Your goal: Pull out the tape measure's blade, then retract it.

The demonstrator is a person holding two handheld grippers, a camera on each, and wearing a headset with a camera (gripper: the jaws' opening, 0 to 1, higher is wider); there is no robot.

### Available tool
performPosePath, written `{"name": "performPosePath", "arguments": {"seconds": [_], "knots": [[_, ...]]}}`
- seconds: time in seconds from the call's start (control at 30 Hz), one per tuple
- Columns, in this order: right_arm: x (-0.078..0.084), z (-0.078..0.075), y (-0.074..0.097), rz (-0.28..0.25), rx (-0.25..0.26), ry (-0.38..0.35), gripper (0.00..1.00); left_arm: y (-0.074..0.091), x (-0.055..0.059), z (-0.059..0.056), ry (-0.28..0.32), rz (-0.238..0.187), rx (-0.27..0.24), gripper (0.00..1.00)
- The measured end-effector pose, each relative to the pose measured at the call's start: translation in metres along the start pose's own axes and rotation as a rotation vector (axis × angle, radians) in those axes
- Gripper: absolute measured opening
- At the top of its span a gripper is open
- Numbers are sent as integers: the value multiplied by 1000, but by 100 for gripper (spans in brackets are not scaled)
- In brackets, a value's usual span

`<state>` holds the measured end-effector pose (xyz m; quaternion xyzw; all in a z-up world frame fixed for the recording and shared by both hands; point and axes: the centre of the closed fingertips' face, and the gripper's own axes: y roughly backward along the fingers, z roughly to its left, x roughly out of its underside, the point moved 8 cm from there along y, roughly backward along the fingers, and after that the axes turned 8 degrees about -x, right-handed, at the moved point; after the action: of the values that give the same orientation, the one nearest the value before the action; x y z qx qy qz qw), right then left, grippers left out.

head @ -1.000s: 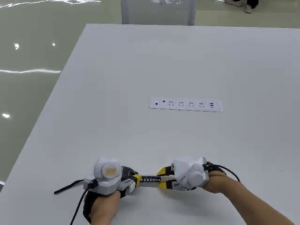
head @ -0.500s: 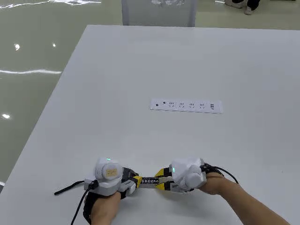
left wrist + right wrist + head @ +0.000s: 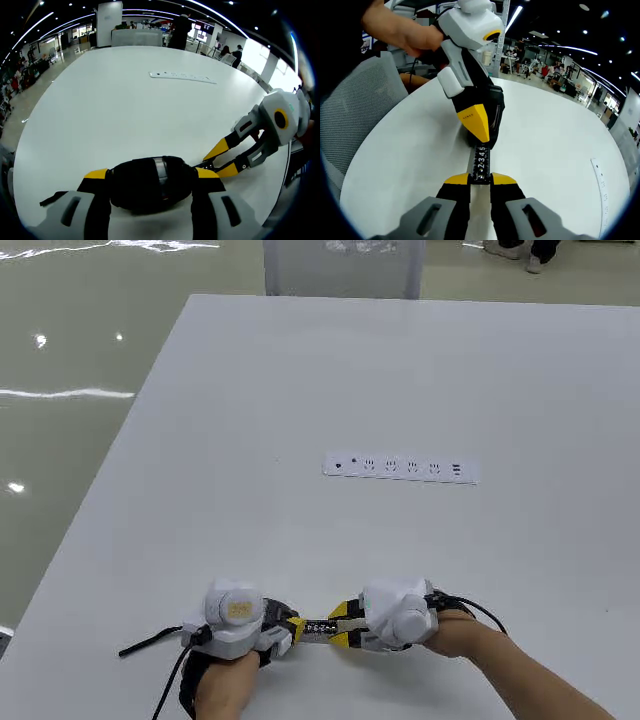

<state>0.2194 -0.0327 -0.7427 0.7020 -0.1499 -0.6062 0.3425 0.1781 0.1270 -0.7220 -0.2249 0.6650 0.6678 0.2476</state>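
**Asker:** Where is the tape measure just now?

**Me:** Over on my left. My left claw (image 3: 151, 174) is clamped on the tape measure (image 3: 145, 192), one yellow tip on each flank of its black case. It sits low at the near edge of the counter (image 3: 400, 370), and I can't tell if the case actually touches it.

**Asker:** And the blade?

**Me:** A short run of the blade (image 3: 481, 162) is out. It spans flat from the case's mouth across to my right claw (image 3: 480, 179), which is closed narrow on its end, with the printed numbers just ahead of the tips. The power strip (image 3: 400, 467) lies well apart, farther up the counter, so it's no obstacle.

**Asker:** So how do you handle this well?

**Me:** I'd make the left hand a fixed anchor and let only the right one travel. It should go straight along the blade's own line, so the steel neither twists nor kinks. The pinch should be square on the end, because if it slips the spring will likely snap the blade home. For the return, I'd walk the right claw toward the case at an even pace rather than let go.
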Motion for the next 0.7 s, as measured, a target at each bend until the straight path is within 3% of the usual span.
{"name": "performPosePath", "arguments": {"seconds": [0.7], "knots": [[-9,-3,-11,-12,-5,5,14,4,-1,-1,5,1,19,60]]}}
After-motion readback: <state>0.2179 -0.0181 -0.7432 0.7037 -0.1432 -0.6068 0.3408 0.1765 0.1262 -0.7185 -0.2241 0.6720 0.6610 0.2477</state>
